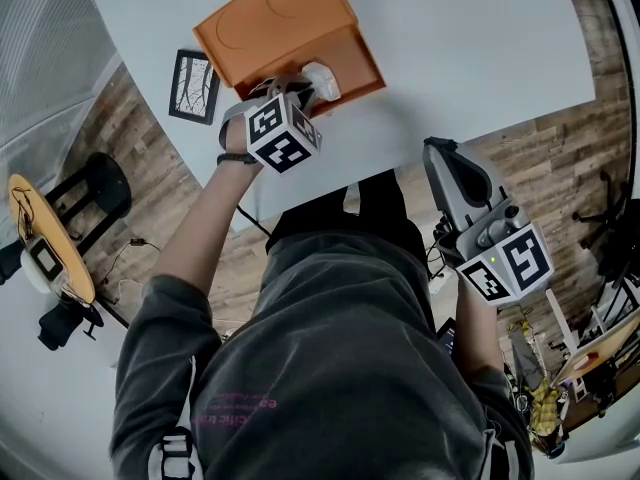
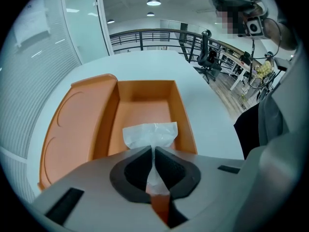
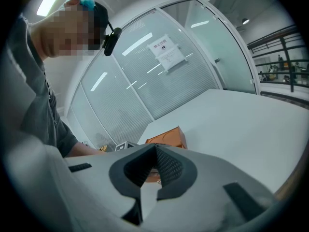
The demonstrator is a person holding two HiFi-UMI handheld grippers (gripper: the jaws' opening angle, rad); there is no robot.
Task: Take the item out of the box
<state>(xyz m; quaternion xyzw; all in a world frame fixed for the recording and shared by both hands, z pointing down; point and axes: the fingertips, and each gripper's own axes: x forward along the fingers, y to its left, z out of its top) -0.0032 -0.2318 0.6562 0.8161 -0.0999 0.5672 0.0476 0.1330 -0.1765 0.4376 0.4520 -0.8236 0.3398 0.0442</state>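
Pinching a clear plastic bag [image 2: 149, 133] inside the open orange box [image 2: 145, 111] with the left gripper [image 2: 154, 151].
Clamped on the bag's near edge, pads pressed together with only thin film between them; the rest of the bag resting on the box floor at its near end, beside the lid [image 2: 72, 124] folded out flat. Well apart from the box, by the white table [image 1: 470, 48] edge: right gripper [image 3: 155, 149], jaws closed tip to tip on nothing.

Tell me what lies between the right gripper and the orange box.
Nothing but bare white table; the right gripper view shows it running clear from the right gripper to the orange box.
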